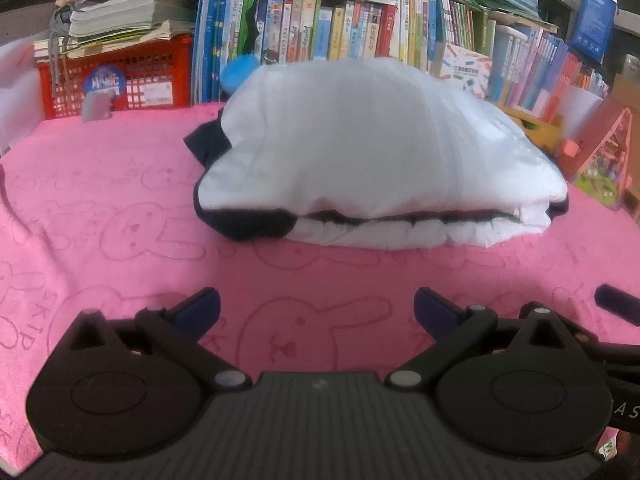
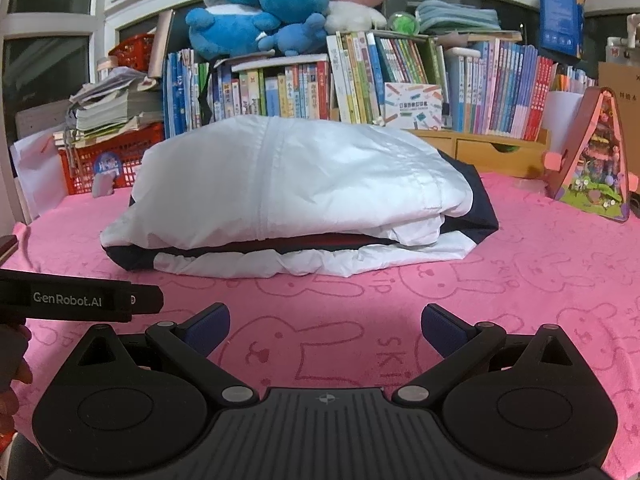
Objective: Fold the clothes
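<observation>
Black strap (image 2: 80, 299) at left of right wrist view: "GenRobot.AI" in white letters.
Pink towel (image 2: 520, 280) on the table: "SKIP" repeated beside the rabbit outlines.
Book spines (image 2: 280, 92): printed titles (too small to read).

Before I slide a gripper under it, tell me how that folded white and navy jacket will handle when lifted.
The folded jacket would probably sag and unfold, since its layers lie loose and puffed. It looks like thin, crinkly shell fabric, so likely light for its bulk and somewhat slippery. On the pink towel a push would probably bunch it rather than slide it.
</observation>
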